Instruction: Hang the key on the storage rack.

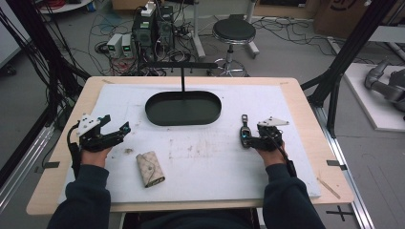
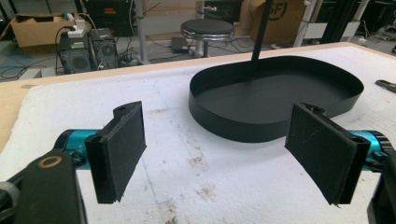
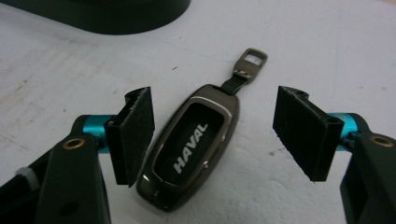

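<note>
My right hand-held gripper (image 3: 212, 135) is spread wide around the Haval key fob (image 3: 189, 149), which lies flat on the surface (image 1: 215, 162). My left hand-held gripper (image 2: 224, 154) gapes empty, facing the black tray (image 2: 275, 100); a beige wallet (image 1: 150, 169) lies nearby.

Dark navy long sleeves (image 1: 86, 191) on both forearms. Black two-jaw grippers, left (image 1: 114, 131) and right (image 1: 246, 137): teal barrels, brass rivets, black foam-padded fingers (image 3: 135, 133), grey three-cornered top plates (image 1: 87, 121), trailing black cables (image 1: 74, 152).
</note>
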Tool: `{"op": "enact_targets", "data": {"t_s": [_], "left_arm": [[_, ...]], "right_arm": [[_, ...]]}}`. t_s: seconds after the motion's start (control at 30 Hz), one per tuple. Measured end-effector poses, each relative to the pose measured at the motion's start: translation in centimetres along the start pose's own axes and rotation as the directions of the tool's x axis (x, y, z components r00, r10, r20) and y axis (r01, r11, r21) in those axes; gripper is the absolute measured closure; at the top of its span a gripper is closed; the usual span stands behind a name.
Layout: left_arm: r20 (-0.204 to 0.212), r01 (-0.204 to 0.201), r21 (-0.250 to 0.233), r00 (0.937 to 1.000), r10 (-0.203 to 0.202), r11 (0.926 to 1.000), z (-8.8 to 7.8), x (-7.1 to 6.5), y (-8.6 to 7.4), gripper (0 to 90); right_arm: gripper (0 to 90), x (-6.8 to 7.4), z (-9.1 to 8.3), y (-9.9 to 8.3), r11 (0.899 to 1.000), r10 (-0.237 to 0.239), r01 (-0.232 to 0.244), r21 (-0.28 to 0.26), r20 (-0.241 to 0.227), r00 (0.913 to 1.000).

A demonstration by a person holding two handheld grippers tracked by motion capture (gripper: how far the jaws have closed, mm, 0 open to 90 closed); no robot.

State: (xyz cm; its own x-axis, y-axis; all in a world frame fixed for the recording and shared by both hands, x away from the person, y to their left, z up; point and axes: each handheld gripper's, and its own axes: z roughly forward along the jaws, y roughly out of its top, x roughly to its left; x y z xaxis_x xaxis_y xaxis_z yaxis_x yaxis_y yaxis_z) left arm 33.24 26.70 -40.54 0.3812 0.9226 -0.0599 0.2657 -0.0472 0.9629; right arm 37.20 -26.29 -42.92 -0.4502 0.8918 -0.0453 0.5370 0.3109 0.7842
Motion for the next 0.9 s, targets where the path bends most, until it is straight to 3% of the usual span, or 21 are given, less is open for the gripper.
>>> {"op": "enact_targets", "data": {"t_s": [0.1,0.23,0.33,0.43,0.5,0.57,0.67,0.73,0.83,0.9], "left_arm": [[-0.002,-0.002,0.007,1.0000,0.002,1.0000,0.1,0.0,0.0,20.1],[-0.002,-0.002,0.018,1.0000,0.002,0.9998,0.3,0.0,-0.1,20.3],[-0.006,0.001,0.023,1.0000,-0.001,0.9997,0.3,0.1,-0.2,20.5],[-0.010,0.004,0.023,0.9999,-0.004,0.9997,0.2,0.2,-0.2,21.5],[-0.014,0.001,0.020,0.9999,-0.001,0.9998,0.1,0.2,-0.2,22.7],[-0.015,0.002,0.017,0.9999,-0.002,0.9999,0.1,0.2,-0.2,23.5],[-0.013,-0.001,0.023,0.9999,0.002,0.9997,0.2,0.1,-0.2,23.5],[-0.011,-0.005,0.028,0.9999,0.005,0.9996,0.3,0.0,-0.2,23.5],[-0.008,-0.010,0.031,0.9999,0.011,0.9995,0.4,-0.1,-0.2,23.5],[-0.009,-0.011,0.032,0.9999,0.011,0.9994,0.4,-0.1,-0.2,23.5]], "right_arm": [[26.6,0.4,1.1,-0.3,0.998,-0.003,0.003,0.065,-0.004,1.0000],[27.0,0.2,1.5,-0.4,0.996,0.004,-0.003,0.089,-0.002,1.0000],[38.4,0.0,1.3,-0.4,0.995,0.007,-0.002,0.102,-0.050,0.9987],[46.4,-0.2,0.8,-0.3,0.989,-0.062,0.068,0.134,-0.050,0.9968],[47.0,-0.4,0.4,-0.3,0.983,-0.095,0.099,0.155,-0.032,0.9950],[44.2,-0.7,0.1,-0.4,0.984,-0.106,0.107,0.140,-0.015,0.9942],[34.0,-0.8,0.4,-0.3,0.991,-0.080,0.079,0.105,0.001,0.9968],[29.5,-0.9,1.1,-0.3,0.995,-0.051,0.052,0.087,-0.012,0.9986],[26.1,-0.9,2.4,-0.4,0.995,-0.007,0.009,0.102,-0.021,0.9998],[25.5,-1.0,2.8,-0.4,0.992,-0.015,0.019,0.126,-0.030,0.9994]]}}
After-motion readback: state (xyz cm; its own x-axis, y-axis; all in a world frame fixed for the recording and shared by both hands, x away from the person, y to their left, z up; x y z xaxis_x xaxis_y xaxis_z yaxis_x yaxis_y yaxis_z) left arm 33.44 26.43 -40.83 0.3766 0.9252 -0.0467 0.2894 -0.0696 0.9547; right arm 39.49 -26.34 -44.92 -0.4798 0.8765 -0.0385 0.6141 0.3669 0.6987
